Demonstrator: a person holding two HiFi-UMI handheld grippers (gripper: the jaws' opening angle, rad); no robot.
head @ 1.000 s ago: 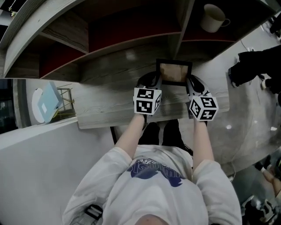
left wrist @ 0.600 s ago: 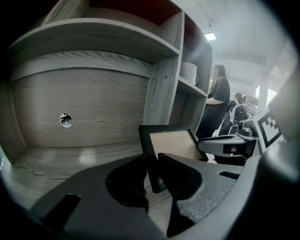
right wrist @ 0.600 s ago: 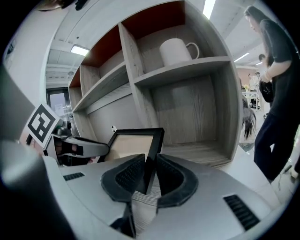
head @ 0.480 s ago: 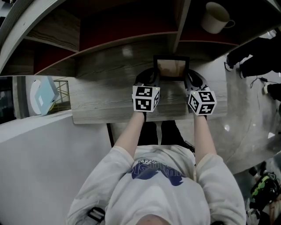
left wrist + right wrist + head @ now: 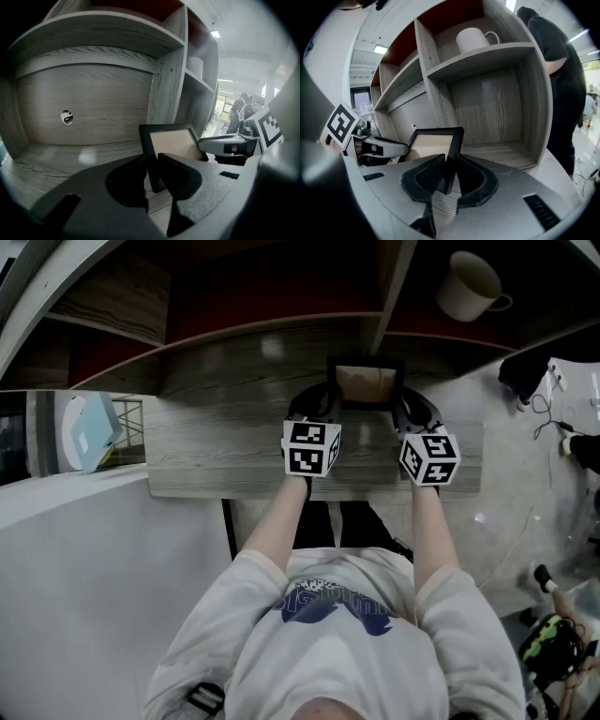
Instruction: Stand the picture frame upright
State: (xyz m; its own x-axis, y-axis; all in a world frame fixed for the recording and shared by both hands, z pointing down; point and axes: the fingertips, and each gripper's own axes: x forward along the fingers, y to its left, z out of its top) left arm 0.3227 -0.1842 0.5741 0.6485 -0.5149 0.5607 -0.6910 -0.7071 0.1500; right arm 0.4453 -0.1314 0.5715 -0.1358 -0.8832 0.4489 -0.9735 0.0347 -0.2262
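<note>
Grey wood-grain shelf unit (image 5: 234, 381), red back panels (image 5: 454, 11), white mug (image 5: 469, 285) in a compartment, pale floor (image 5: 525, 484), ceiling strip lights (image 5: 380, 48)

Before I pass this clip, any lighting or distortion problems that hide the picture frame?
Head view: dim, shelf recesses nearly black, a glare spot on the desktop, picture frame readable. Left gripper view: strong fisheye bending, blown-out windows at right. Right gripper view: same bending, frame edge and mug sharp.

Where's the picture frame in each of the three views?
Head view: top centre, picture frame between left tongs and right tongs.
Left gripper view: lower centre, left edge gripped.
Right gripper view: centre-left, right edge gripped.
Shared landmark: white mug on the shelf right of the frame.
</note>
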